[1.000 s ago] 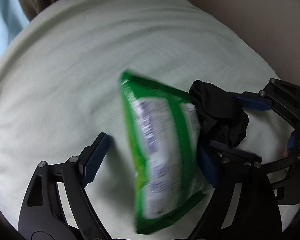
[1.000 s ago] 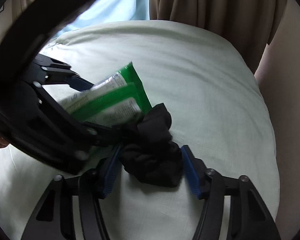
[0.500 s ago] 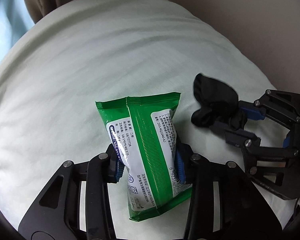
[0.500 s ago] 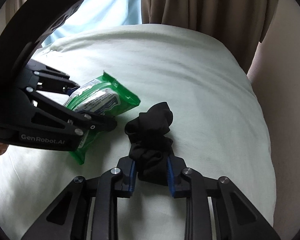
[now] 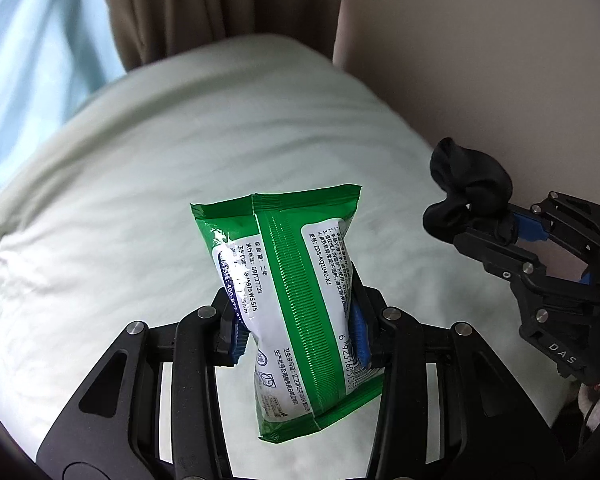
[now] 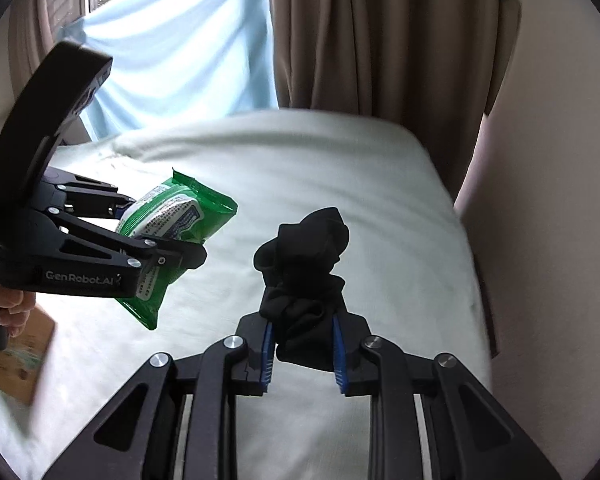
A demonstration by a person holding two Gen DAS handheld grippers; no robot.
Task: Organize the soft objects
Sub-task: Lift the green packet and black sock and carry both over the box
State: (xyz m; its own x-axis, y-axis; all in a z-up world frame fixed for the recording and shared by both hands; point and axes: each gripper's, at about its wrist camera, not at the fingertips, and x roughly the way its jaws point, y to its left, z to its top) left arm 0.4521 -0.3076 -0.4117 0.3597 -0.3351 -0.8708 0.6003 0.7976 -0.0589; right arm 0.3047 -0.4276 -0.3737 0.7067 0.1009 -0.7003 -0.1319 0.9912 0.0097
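A green pack of wet wipes (image 5: 296,300) hangs above the pale green pillow (image 5: 140,200), and my left gripper (image 5: 298,330) is shut on its middle, blue pads pressing both sides. From the right wrist view the same wipes pack (image 6: 172,236) shows at the left, held in the left gripper (image 6: 156,232). A bundled black sock (image 6: 304,280) is clamped between the blue pads of my right gripper (image 6: 303,350), lifted off the pillow (image 6: 380,208). In the left wrist view the black sock (image 5: 468,196) sticks out of the right gripper (image 5: 504,228) at the right edge.
Brown curtains (image 6: 372,52) and a light blue sheet (image 6: 188,48) hang behind the pillow. A beige wall (image 5: 480,60) runs along its right side. A hand (image 6: 8,304) grips the left tool's handle, with a cardboard box (image 6: 16,360) below it at the left.
Both grippers closed, the left on the wipes pack and the right on the black sock, then rose off the pillow with them. More curtain and wall now show.
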